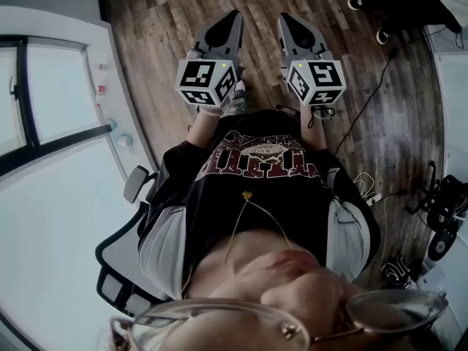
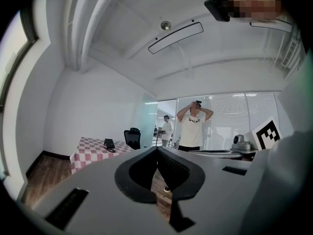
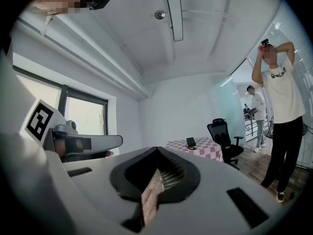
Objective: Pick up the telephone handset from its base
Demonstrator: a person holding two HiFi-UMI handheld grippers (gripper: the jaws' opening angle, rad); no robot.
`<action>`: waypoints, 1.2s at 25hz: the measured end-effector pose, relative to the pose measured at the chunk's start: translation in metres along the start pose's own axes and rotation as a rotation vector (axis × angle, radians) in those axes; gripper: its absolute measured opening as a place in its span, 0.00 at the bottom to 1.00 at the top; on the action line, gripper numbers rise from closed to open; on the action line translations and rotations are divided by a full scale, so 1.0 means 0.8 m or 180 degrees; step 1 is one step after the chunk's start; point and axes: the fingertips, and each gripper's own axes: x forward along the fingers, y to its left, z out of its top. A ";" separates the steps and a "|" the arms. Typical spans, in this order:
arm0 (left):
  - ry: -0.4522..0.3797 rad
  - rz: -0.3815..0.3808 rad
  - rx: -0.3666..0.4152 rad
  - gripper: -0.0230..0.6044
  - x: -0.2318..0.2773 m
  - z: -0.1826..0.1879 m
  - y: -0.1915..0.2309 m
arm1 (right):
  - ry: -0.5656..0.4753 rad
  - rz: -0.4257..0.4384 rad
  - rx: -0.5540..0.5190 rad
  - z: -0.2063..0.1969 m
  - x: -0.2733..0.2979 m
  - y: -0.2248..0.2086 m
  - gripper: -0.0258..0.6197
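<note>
Pickup not yet begun: I hold the left gripper [image 1: 232, 17] and right gripper [image 1: 284, 18] clenched on nothing, and what looks like the telephone [image 3: 191, 142] sits on the far checked table [image 3: 212, 150]

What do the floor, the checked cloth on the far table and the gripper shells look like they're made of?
Floor: wood or wood-look laminate planks, brown, matte; seams and grain show. Checked cloth: probably woven fabric, red and white; it hangs down at the sides. Shells of the left gripper and right gripper: likely moulded plastic, smooth matte grey.
</note>
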 end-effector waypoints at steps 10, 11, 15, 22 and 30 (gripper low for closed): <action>-0.0001 -0.0110 -0.0026 0.05 0.080 0.019 0.086 | 0.0012 -0.0115 -0.0023 0.011 0.109 -0.026 0.07; 0.0011 -0.0132 -0.0031 0.05 0.086 0.018 0.093 | 0.0018 -0.0130 -0.0019 0.011 0.119 -0.028 0.07; 0.0033 -0.0205 -0.0021 0.05 0.110 0.018 0.120 | 0.0021 -0.0192 -0.0019 0.010 0.152 -0.034 0.07; 0.0050 -0.0269 -0.0010 0.05 0.140 0.022 0.169 | 0.0019 -0.0230 -0.0034 0.012 0.213 -0.034 0.07; 0.0071 -0.0337 -0.0068 0.05 0.160 0.020 0.196 | 0.0058 -0.0275 -0.0024 0.011 0.245 -0.034 0.07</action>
